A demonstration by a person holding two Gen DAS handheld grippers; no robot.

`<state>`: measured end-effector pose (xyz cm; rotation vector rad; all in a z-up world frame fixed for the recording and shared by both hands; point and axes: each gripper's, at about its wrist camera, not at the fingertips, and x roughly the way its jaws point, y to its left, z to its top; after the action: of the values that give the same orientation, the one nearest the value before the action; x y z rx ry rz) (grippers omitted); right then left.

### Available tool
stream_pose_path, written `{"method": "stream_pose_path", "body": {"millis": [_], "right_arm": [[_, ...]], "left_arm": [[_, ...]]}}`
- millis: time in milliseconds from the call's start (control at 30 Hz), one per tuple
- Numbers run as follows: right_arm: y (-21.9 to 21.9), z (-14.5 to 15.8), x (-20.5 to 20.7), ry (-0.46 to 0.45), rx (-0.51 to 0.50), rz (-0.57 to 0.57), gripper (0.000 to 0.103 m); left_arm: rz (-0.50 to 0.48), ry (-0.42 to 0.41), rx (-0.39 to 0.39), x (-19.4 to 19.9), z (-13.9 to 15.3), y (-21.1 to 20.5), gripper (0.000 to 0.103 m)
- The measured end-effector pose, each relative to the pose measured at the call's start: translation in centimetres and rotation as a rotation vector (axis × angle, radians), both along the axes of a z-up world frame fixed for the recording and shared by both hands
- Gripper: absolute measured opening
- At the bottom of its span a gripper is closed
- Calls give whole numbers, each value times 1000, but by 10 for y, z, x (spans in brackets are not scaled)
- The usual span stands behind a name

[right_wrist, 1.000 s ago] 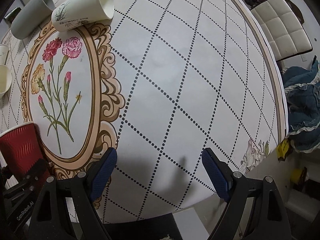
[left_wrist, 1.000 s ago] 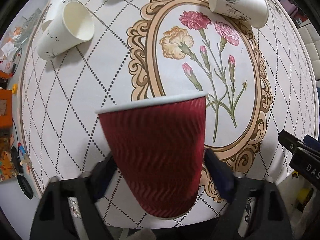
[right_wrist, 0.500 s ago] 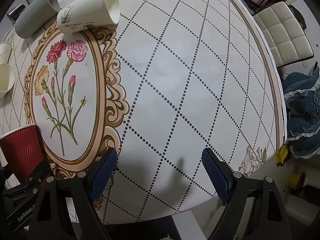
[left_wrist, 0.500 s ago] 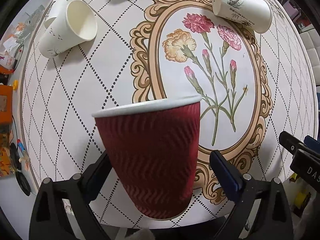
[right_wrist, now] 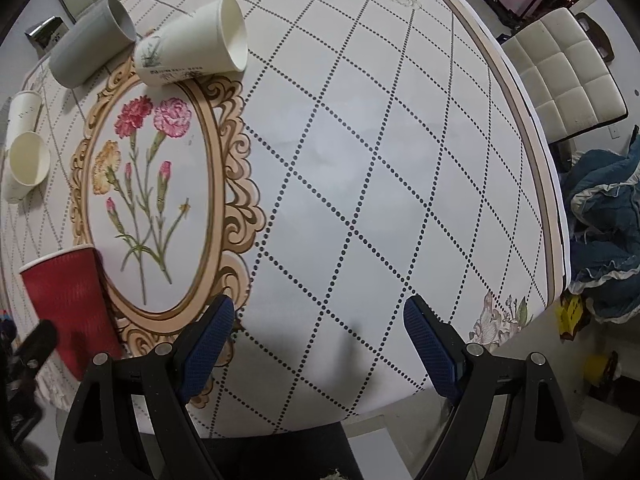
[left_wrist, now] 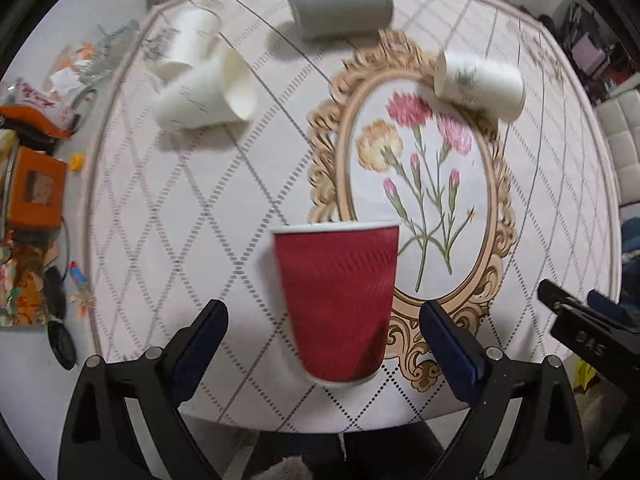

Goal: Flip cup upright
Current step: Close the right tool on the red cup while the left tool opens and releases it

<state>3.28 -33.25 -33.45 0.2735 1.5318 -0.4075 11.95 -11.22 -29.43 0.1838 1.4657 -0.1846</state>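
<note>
Two blue-padded fingers of the left gripper (left_wrist: 323, 334) stand spread wide, released, with clear gaps on both sides of the red ripple-wall paper cup (left_wrist: 338, 300) that stands between and just ahead of them. That cup is upright on the tablecloth (left_wrist: 200, 240), white rim on top, its base near the table's near edge, beside the lower left of the ornate oval frame with carnations (left_wrist: 424, 196) printed on the cloth. Farther ahead and to the left, two white paper cups lie on their sides, touching: one (left_wrist: 208, 96) with its mouth turned rightward, the other (left_wrist: 188, 40) behind it. Straight ahead at the far edge lies a grey cup (left_wrist: 340, 4) on its side. Ahead to the right, a white cup with a plant print (left_wrist: 480, 84) lies on its side across the frame's top.

Likewise released, the right gripper (right_wrist: 320, 344) holds nothing, its fingers wide apart above bare cloth near the table edge. The red cup is well to its left; a cream padded chair (right_wrist: 560, 76) stands ahead to its right, and crumpled blue fabric (right_wrist: 604, 232) lies off the table on its right.
</note>
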Motion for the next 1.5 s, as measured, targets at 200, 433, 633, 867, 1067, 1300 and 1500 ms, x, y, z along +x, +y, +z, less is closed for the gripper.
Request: {"method": "stream_pose_path", "body": {"millis": [200,433,633,867,1067,1300,1500], "right_arm": [[16,21,3,-33,9,-1,88],[56,48,20,-65,48,31,88],[113,56,50,-69,112,120,88],[175,37,67,-35,131,206,88],[190,10,79,24,118,208,87],[196,-10,80,60,102,217,73],[198,-10,76,39,99,223,72]], "left_arm": [[63,-76,6,3,36,34,98],[113,-107,55,10,33,92,98],[135,-89,91,17,7,131,98],[154,-30,120,21,-29,169,98],[141,3,114,24,-47,180,103],[124,26,89,25,-55,180,103],[111,34,87,22,-53,177,103]]}}
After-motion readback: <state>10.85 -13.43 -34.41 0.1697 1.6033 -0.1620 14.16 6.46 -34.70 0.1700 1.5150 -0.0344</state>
